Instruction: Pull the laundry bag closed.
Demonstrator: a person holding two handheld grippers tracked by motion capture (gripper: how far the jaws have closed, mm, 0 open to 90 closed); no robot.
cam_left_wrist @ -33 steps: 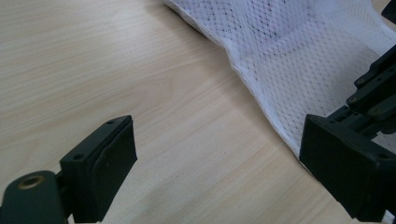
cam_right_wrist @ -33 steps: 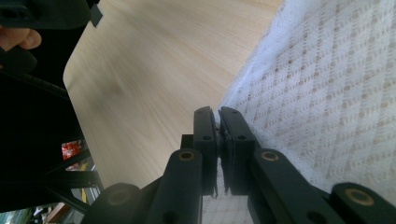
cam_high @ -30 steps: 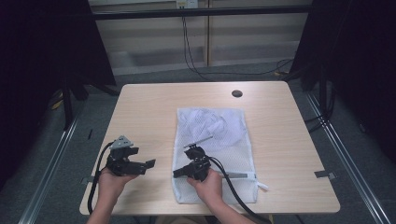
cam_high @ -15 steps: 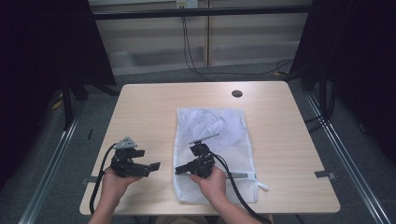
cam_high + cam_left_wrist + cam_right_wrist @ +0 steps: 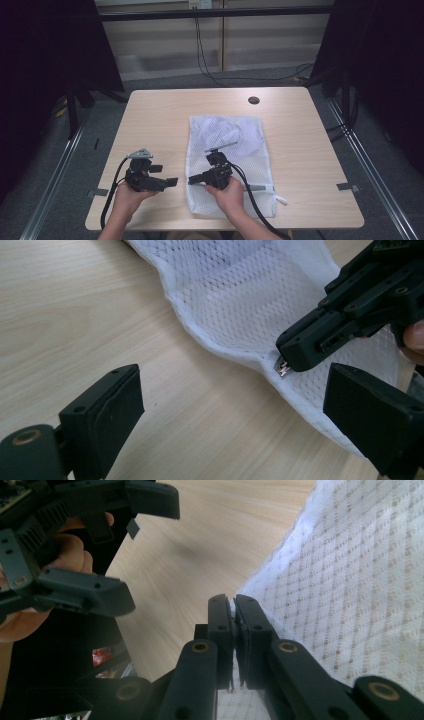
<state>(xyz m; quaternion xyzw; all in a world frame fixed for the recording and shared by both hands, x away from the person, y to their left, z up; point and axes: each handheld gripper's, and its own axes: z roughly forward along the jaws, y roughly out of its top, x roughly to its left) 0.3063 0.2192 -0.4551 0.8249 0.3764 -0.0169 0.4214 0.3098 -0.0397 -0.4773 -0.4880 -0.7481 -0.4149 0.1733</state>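
On the tabletop (image 5: pixel 160 120) lies a white mesh laundry bag (image 5: pixel 235 145). The right gripper (image 5: pixel 194 179) is clamped on what looks like the zipper pull (image 5: pixel 283 369) at the bag's left edge; the left gripper (image 5: pixel 171 181) waits just beside, jaws spread. Opening seems in hand; next, pinch the edge nearby as an anchor.

Table (image 5: pixel 160 120): pale wood grain, light tan, with a small dark round disc (image 5: pixel 253 100) near its far edge. Mesh bag (image 5: pixel 235 140): white, with a fine honeycomb net pattern and a plain white hem. Left gripper (image 5: pixel 170 181) and right gripper (image 5: pixel 192 179): matte black, with brass-coloured pivot pins; grey plate on top of the left. Cables: black. Floor (image 5: pixel 90 150): dark grey. Side curtains: black.
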